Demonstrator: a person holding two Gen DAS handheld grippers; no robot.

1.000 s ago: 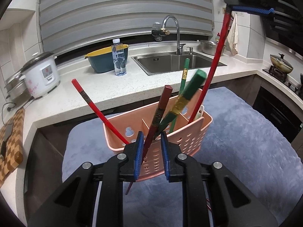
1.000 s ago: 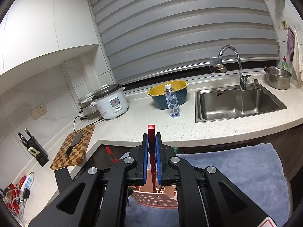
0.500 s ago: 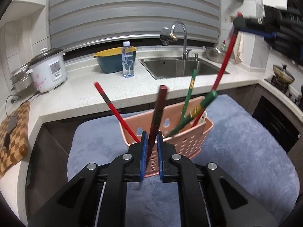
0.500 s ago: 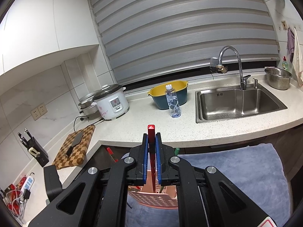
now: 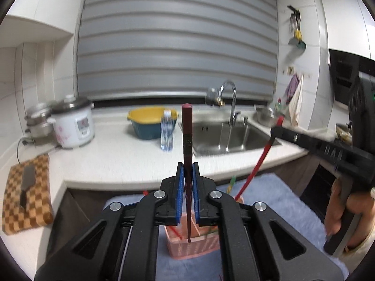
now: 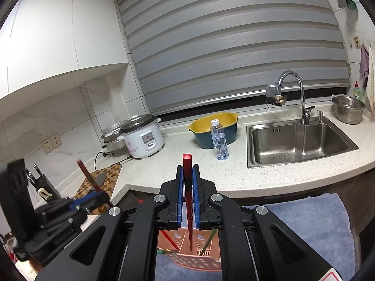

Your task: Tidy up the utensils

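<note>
My left gripper point(image 5: 187, 171) is shut on a dark red chopstick point(image 5: 187, 135), held upright with its lower tip just above the pink slotted basket point(image 5: 187, 248). My right gripper point(image 6: 187, 173) is shut on a bright red chopstick point(image 6: 187, 164) whose lower end hangs over the basket point(image 6: 199, 260). Each gripper shows in the other's view: the right gripper point(image 5: 275, 130) with its red chopstick point(image 5: 260, 164), and the left gripper point(image 6: 103, 195) with the dark stick point(image 6: 85, 173). Green chopsticks point(image 6: 208, 240) and a red one point(image 6: 167, 236) lean inside the basket.
The basket stands on a blue-grey mat point(image 6: 316, 224) in front of a white counter. On the counter are a rice cooker point(image 6: 143, 138), a yellow-and-teal basin point(image 6: 211, 128), a water bottle point(image 6: 219, 140), a steel sink point(image 6: 300, 140) and a checkered cutting board point(image 5: 25, 187). A person's hand point(image 5: 339, 208) grips the right tool.
The left gripper closed on the dark red chopstick and lifted it up out of the basket, now upright. The right gripper and its red chopstick stayed put.
</note>
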